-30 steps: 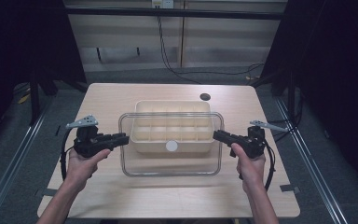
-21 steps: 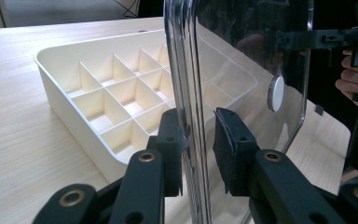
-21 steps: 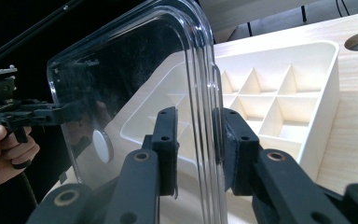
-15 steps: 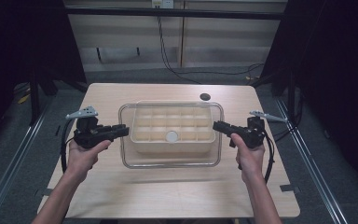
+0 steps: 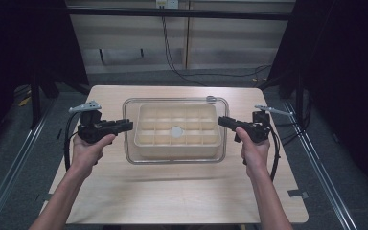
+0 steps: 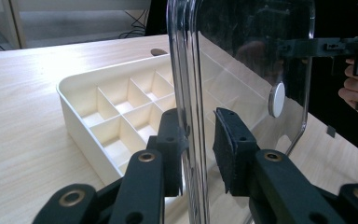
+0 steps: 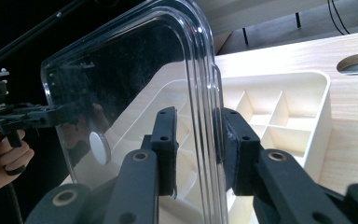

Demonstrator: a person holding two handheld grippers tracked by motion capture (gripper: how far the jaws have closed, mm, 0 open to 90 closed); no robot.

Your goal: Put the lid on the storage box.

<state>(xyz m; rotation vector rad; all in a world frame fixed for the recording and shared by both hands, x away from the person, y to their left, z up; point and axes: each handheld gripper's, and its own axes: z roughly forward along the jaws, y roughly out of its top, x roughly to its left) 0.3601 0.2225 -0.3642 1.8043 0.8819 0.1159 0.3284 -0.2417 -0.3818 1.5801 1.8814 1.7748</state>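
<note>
My left claw (image 5: 127,125) and right claw (image 5: 223,120) each clench an edge of the clear lid (image 5: 175,103), held over the divided tray (image 5: 177,143) on the worktop (image 5: 172,191). If either grip slackens (slick plastic), the lid could tilt and drop.

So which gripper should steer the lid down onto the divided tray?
Neither alone: left gripper and right gripper each clamp an opposite edge of the clear lid over the divided tray; lower both together.

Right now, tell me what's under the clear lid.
The cream tray sits under the lid, its empty compartments visible through the plastic. The lid's white knob covers one spot, and glare blurs the tray's far corners.
</note>
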